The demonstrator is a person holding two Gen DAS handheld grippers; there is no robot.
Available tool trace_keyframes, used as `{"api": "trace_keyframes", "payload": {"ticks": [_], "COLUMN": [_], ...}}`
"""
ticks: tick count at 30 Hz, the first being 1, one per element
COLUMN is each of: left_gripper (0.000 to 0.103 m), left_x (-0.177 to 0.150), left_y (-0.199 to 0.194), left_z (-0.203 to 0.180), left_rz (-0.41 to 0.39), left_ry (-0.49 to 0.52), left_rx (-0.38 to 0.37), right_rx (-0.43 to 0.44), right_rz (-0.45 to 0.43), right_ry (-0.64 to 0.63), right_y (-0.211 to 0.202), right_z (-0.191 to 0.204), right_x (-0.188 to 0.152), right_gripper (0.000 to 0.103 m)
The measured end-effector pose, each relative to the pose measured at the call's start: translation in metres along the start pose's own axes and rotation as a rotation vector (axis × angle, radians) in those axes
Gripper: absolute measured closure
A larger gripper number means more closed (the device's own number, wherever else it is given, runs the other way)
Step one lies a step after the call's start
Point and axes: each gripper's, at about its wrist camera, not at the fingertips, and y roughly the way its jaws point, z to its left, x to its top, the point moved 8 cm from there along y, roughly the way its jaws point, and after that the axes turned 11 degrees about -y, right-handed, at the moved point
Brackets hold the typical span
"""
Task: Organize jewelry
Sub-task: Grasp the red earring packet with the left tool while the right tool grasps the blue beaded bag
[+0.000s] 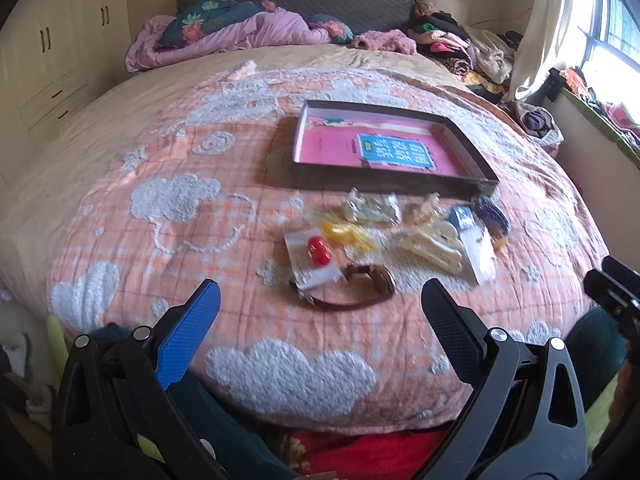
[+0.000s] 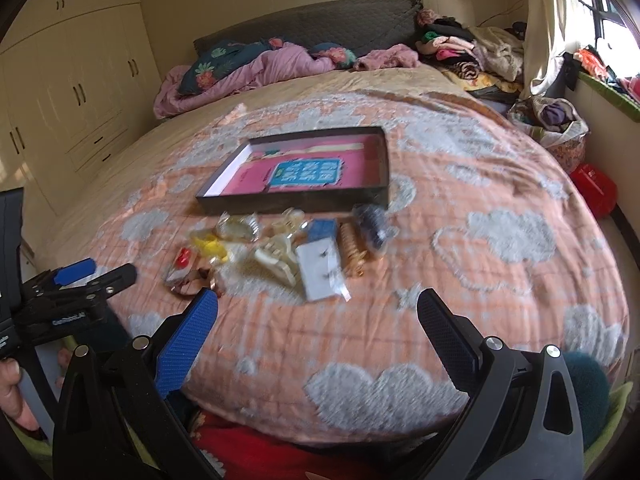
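On the bed, near its foot, the jewelry lies scattered in a loose row across the peach quilt (image 1: 224, 216) with the fluffy cloud pattern, and just beyond it sits the shallow dark tray (image 1: 394, 180) with a pink bottom, nothing in it yet from what I can see. Both claws hang above the near edge of the bed, clear of everything. The left gripper (image 1: 320, 312) has its jaws spread wide and holds nothing; the right gripper (image 2: 318, 314) is just as wide and just as empty.

Nearest the left claw is a brown bracelet (image 1: 352, 288), and a small clear bag with a red bead (image 1: 318, 251) lies partly over its rim. That overlap looks like trouble to me: close on the bracelet and the bag may come up with it, or slide off onto the quilt. The bags are thin and slick, so a pinch could crumple one and let the piece inside slip out between the pads.

Further right, a cream hair claw (image 2: 276, 260), a white earring card (image 2: 322, 270) and a gold spiral piece (image 2: 352, 254) lie touching or almost so; grabbing one may drag its neighbour. The quilt is soft and will give under a downward press, so small things could sink into the pile. With both claws working the same little heap, they could also knock each other
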Motion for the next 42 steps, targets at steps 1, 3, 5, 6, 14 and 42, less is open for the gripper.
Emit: {"api": "trace_keyframes", "payload": {"ticks": [1,3,5,6,14,42], "left_gripper": [0.009,0.009,0.009,0.009,0.009,0.009], "left_x": [0.004,0.011,0.016,0.017,0.011,-0.009], "left_y": [0.002,0.005,0.013,0.018,0.049,0.108], "left_z": [0.002,0.009,0.017,0.019,0.021,0.031], "left_rz": [-0.003,-0.002,0.012,0.02,0.105,0.262], "left_ry": [-0.002,-0.019,-0.026,-0.026,-0.029,-0.22], "left_rx": [0.004,0.013,0.026,0.031,0.022,-0.119], "right_rx": [-0.006,-0.005,-0.009,-0.015,-0.033,-0.024], "right_rz": [-0.001,-0.003,0.0,0.001,0.022,0.133], "right_ry": [-0.001,0.006,0.011,0.013,0.034,0.116], "right_y": [0.002,0.005,0.011,0.014,0.049,0.115], "right_z": [-0.004,-0.011,-0.018,-0.022,-0.045,-0.076], "right_x": [0.004,0.011,0.017,0.02,0.038,0.013], "right_gripper": [0.004,0.004,0.004,0.004,0.004,0.004]}}
